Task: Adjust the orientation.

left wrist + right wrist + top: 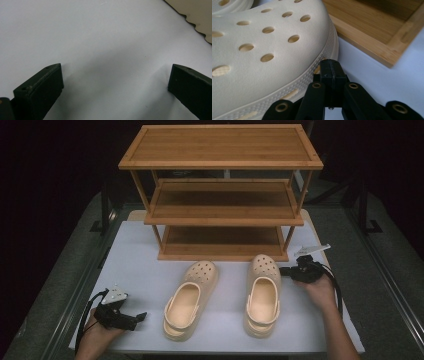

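Nearest me, my left gripper [141, 316] rests low on the white table [140, 265], jaws spread wide with nothing between them. Just beyond lie 2 cream clogs, the left clog [190, 299] and the right clog [263, 293]. My right gripper [329, 66], jaws pressed together, has its tip at the right clog's sole rim. Farthest back stands the wooden rack [222, 195].

High view: camera up above, near person's side, looks forward and down on whole tabletop [140, 270], both shoes, shelf [220, 195]. Left gripper view: very close, low over white tabletop. Right gripper view: very close to right shoe [262, 50] toe, shelf base behind. Shoe and shelf also in high view.
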`<act>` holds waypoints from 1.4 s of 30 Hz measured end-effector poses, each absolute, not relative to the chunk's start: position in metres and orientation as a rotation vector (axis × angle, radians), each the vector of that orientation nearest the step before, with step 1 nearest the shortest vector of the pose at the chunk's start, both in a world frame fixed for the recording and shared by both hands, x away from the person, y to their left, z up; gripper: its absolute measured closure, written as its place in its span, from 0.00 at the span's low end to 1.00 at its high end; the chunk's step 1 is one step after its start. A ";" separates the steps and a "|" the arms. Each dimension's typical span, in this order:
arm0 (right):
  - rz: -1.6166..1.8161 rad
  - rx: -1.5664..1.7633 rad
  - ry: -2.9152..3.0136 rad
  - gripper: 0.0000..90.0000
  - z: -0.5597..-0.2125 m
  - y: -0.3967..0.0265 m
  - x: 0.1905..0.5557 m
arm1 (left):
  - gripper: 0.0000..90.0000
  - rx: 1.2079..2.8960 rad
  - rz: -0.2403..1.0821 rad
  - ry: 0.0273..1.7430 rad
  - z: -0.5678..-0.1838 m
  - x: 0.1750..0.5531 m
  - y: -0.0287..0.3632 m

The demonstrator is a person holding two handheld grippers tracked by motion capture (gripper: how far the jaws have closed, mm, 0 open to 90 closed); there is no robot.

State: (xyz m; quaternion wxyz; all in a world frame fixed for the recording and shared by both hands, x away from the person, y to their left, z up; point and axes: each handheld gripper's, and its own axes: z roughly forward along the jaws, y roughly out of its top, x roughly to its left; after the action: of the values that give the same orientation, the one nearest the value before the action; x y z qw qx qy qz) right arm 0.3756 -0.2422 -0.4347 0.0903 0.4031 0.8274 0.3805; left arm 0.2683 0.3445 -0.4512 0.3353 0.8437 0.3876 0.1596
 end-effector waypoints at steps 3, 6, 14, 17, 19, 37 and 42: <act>1.140 1.186 2.472 1.00 -0.434 -0.235 0.380 | 0.00 2.201 0.416 1.011 -0.451 0.268 0.344; 1.149 1.173 2.482 1.00 -0.434 -0.226 0.384 | 0.00 2.201 0.416 1.011 -0.451 0.268 0.344; 1.161 1.130 2.508 1.00 -0.432 -0.205 0.393 | 0.00 2.201 0.415 1.011 -0.451 0.268 0.344; 1.165 1.113 2.515 1.00 -0.431 -0.197 0.395 | 0.00 2.201 0.416 1.011 -0.451 0.268 0.344; 1.168 1.097 2.518 1.00 -0.431 -0.192 0.397 | 0.00 2.201 0.416 1.011 -0.451 0.268 0.344; 1.193 1.026 2.560 1.00 -0.430 -0.156 0.406 | 0.00 2.201 0.414 1.011 -0.451 0.269 0.345; 1.182 1.034 2.568 1.00 -0.430 -0.156 0.405 | 0.00 2.202 0.414 1.011 -0.451 0.269 0.345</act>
State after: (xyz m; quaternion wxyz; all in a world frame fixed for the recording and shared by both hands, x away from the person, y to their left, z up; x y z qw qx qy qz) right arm 0.4054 -0.1564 -0.4296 0.0657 0.3428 0.8512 0.3919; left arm 0.2686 0.3445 -0.4512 0.3353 0.8440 0.3874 0.1586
